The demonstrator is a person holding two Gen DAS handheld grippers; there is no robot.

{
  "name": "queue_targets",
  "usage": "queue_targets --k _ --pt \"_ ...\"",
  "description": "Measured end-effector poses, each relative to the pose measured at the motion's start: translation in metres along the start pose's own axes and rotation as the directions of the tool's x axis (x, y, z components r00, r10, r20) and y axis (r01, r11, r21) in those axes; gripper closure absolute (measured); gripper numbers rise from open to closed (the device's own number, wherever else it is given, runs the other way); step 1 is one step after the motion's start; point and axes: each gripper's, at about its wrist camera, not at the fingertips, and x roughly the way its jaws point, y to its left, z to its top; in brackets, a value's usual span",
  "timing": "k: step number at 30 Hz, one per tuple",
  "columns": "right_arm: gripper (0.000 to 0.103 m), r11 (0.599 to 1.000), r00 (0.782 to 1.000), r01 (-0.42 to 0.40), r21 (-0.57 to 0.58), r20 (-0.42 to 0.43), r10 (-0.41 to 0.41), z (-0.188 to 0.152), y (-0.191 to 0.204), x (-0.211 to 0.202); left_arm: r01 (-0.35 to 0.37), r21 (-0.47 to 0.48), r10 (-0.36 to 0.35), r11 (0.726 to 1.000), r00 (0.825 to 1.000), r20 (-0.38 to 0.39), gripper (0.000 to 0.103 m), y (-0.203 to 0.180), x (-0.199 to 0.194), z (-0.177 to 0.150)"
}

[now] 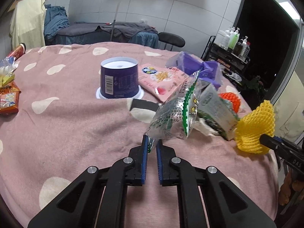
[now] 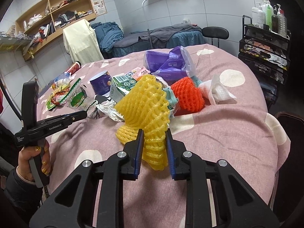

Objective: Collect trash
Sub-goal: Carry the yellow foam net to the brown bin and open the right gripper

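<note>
Left gripper (image 1: pixel 152 142) clamped on the corner of a clear green-printed wrapper (image 1: pixel 171 114), lifted off the pink spotted blanket (image 1: pixel 66 114). Right gripper (image 2: pixel 154 133) squeezed onto a yellow foam net (image 2: pixel 144 102), pads pressing its lower folds, net raised just above the blanket. Seen at the left edge of the right wrist view: a hand (image 2: pixel 36 159) on the left gripper's handle.

Just behind the yellow net, lay a green-and-white carton (image 2: pixel 121 87), an orange foam net (image 2: pixel 187 95) and a crumpled white tissue (image 2: pixel 218 89). Left of these, stood an upturned purple tub (image 1: pixel 118 77) beside a flat pink snack packet (image 1: pixel 161 79). Farther back, sat a purple plastic bag (image 2: pixel 169 60). Near the far left edge, lay more wrappers (image 2: pixel 58 95) and a red can (image 2: pixel 74 67).
</note>
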Motion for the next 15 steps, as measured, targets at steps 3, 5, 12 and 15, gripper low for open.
queue_targets --k 3,5,12,15 --pt "0.08 1.0 1.0 0.007 0.004 0.024 -0.007 -0.004 -0.002 -0.011 0.021 0.004 -0.021 1.0 1.0 0.013 0.094 -0.012 -0.004 -0.002" --pt "0.08 1.0 0.999 0.014 0.011 0.038 -0.014 -0.007 -0.004 -0.017 0.038 0.012 -0.039 0.999 0.999 0.024 0.094 -0.022 -0.008 -0.003" --pt "0.08 0.997 0.994 0.039 0.067 0.102 -0.045 -0.014 -0.023 -0.048 0.112 0.072 -0.117 0.991 0.991 0.066 0.094 -0.064 -0.024 -0.002" --pt "0.08 0.993 0.989 0.068 0.098 0.127 -0.08 -0.018 -0.035 -0.061 0.156 0.101 -0.163 0.983 0.984 0.07 0.094 -0.082 -0.027 -0.001"
